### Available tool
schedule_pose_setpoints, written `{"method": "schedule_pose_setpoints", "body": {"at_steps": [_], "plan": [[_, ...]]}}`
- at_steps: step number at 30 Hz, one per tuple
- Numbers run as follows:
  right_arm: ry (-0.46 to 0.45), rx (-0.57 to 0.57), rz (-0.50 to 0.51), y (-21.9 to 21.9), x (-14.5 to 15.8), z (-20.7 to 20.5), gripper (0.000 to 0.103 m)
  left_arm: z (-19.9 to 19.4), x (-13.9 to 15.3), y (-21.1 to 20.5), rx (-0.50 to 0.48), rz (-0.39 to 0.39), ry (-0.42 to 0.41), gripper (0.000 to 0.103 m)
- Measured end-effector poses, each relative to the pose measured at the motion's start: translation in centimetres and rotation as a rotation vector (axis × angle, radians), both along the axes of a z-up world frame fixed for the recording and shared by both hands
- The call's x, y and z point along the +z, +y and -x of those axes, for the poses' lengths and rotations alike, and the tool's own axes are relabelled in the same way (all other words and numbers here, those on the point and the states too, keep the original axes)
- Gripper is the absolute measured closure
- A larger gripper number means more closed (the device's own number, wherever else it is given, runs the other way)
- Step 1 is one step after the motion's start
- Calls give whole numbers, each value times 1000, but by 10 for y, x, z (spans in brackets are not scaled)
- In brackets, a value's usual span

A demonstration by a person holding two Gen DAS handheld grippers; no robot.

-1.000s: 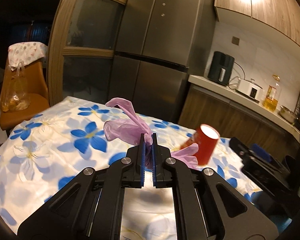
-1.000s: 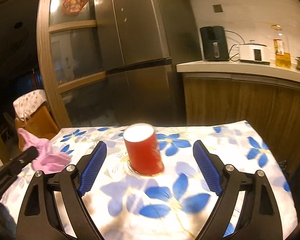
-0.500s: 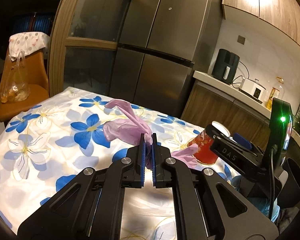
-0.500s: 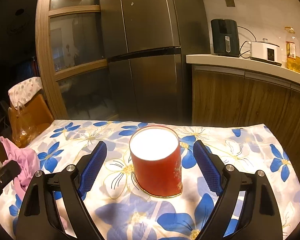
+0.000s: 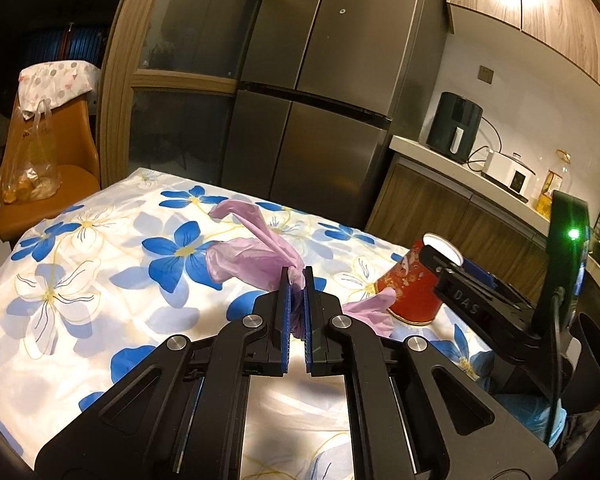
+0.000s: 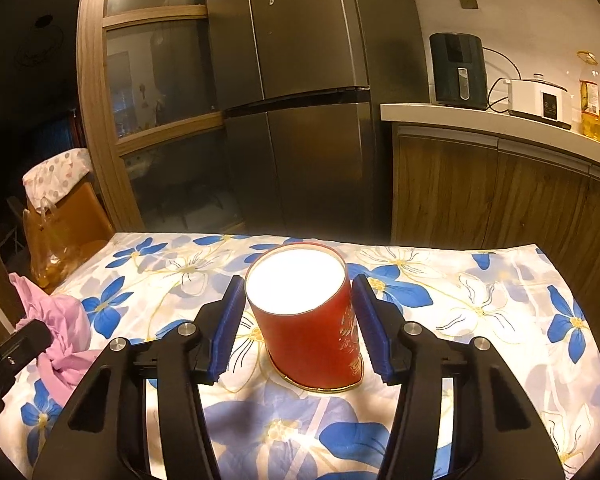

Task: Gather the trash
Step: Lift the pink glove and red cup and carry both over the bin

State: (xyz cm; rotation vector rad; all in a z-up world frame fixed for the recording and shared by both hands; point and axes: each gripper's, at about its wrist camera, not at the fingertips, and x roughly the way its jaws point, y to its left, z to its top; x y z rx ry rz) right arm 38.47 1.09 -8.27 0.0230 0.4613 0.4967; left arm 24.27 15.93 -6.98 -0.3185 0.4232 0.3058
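My left gripper (image 5: 297,280) is shut on a crumpled purple plastic bag (image 5: 252,256), held just above the flowered tablecloth (image 5: 80,280). The bag also shows at the left edge of the right wrist view (image 6: 64,320). A red paper cup (image 6: 308,320) with a white top stands upside down on the cloth. My right gripper (image 6: 298,312) is open, its blue pads (image 6: 228,328) on either side of the cup, close to its walls but apart from them. In the left wrist view the cup (image 5: 412,292) stands to the right, partly hidden behind the right gripper (image 5: 460,280).
A steel fridge (image 6: 300,100) stands behind the table. A wooden counter (image 6: 500,128) at the right carries an air fryer, a cooker and an oil bottle. An orange chair (image 5: 40,168) with a plastic bag is at the left, past the table's edge.
My right gripper has moved forward to the cup, which now sits between its pads, and the jaws have narrowed around it. My left gripper still holds the purple bag in about the same place.
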Motion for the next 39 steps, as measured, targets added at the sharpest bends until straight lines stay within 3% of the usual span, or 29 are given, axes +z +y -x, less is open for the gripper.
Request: {"method": "schedule_pose_setpoints", "body": {"at_steps": [10, 21, 30, 39], "plan": [[-16, -27, -94, -37, 21, 32, 49, -1, 0, -4, -11, -7, 7, 99], [-119, -78, -138, -107, 55, 93, 49, 11, 32, -44, -79, -64, -45, 99], [-159, -176, -163, -176, 68, 122, 49, 8, 55, -113, -198, -90, -79, 99], [-194, -330, -159, -254, 73, 141, 49, -10, 66, -218, -391, -115, -93, 99]]}}
